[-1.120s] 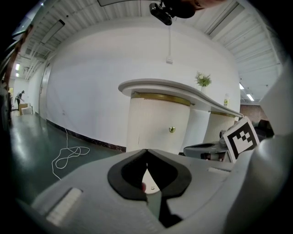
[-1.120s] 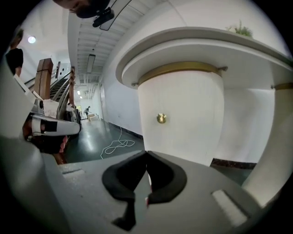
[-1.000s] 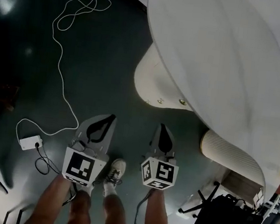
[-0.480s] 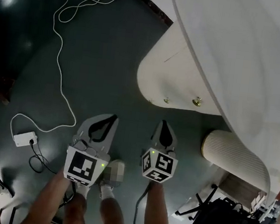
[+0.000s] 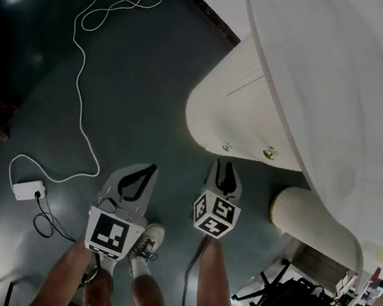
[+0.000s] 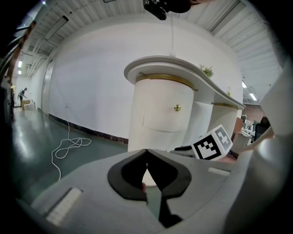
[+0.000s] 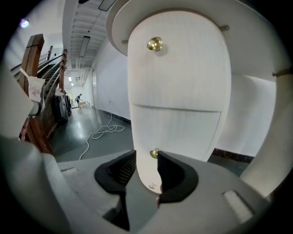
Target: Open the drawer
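step: lower knob [image 7: 154, 153] approached | right gripper [image 7: 146, 159]: jaws just opened, nothing between them, knob just ahead | left gripper [image 6: 146, 154]: closed, empty | advice: knob to be centred, clamped, drawer [image 7: 176, 130] drawn straight out

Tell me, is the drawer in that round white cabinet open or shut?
Shut. The cabinet's front is flush throughout, with only thin seams; nothing is pulled out at the upper knob or the lower knob.
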A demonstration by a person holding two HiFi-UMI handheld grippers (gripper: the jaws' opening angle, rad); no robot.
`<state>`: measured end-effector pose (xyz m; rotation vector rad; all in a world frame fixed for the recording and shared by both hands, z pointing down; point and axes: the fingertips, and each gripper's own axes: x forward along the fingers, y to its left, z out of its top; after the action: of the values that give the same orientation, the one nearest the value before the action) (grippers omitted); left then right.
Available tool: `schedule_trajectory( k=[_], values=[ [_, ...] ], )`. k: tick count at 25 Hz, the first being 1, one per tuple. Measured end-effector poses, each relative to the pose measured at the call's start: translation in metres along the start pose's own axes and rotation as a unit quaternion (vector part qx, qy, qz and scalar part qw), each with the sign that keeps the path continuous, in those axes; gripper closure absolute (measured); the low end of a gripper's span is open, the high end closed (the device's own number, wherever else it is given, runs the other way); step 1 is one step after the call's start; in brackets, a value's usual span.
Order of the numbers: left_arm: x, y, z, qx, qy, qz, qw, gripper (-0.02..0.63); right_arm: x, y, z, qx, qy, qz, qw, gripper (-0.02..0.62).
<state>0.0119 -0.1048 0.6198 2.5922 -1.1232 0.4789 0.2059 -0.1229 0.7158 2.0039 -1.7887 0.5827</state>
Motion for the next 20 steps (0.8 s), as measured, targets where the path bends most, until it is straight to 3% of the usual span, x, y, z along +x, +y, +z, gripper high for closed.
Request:
schedule_trajectory(
  k=[4, 20],
  values=[
    [0.001, 0.001, -0.005, -0.007, 0.003, -0.001, 1.0000, 0.597, 0.020, -0.002, -0.002, -0.002, 0.011, 0.004, 1.000, 0.414],
    [0.005, 0.002, -0.023, -0.007, 0.006, 0.003, 1.0000, 0.597, 0.057, -0.016, -0.012, -0.014, 0.046, -0.018, 0.999, 0.414]
  ],
)
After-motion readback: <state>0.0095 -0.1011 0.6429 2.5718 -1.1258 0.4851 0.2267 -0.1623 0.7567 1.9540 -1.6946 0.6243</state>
